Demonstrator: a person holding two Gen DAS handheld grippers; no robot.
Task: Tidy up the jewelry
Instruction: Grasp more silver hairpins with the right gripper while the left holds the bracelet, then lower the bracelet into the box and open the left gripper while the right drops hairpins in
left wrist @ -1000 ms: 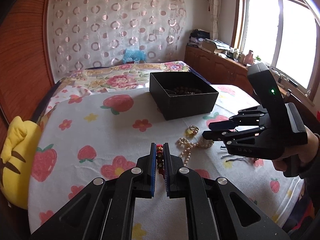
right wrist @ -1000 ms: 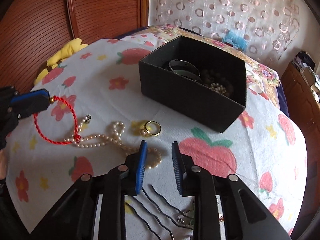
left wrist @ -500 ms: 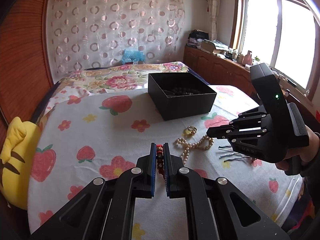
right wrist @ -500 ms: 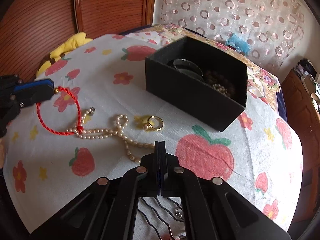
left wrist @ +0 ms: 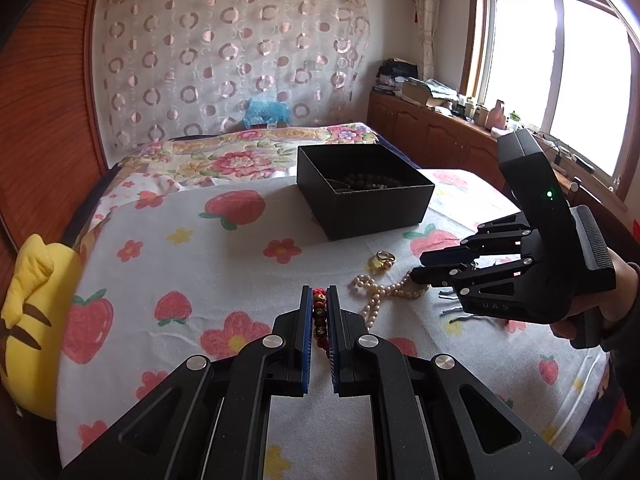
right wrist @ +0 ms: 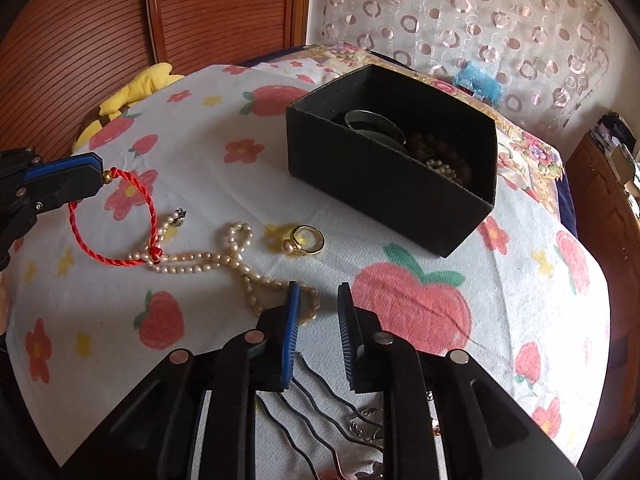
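Observation:
My left gripper [left wrist: 320, 292] is shut on a red cord bracelet [right wrist: 116, 220] by its beaded part [left wrist: 319, 312]; the cord loop hangs down onto the cloth. A pearl necklace [right wrist: 200, 258] lies across the cloth, its near loop reaching in between the tips of my right gripper [right wrist: 318, 292]. That gripper's jaws are opening and the pads press on nothing. A gold ring [right wrist: 306, 240] lies just beyond the pearls. The open black box [right wrist: 384, 184] behind it holds bangles and bead strands.
Wavy dark hairpins [right wrist: 320, 412] and a small chain lie under the right gripper. A strawberry-print cloth [left wrist: 208, 264] covers the round table. A yellow plush [left wrist: 28, 312] sits at the left edge. A bed and wooden cabinets stand behind.
The right gripper's jaws closed fully on nothing half a second ago and now stand apart again. The left gripper has kept still with the red bracelet in it.

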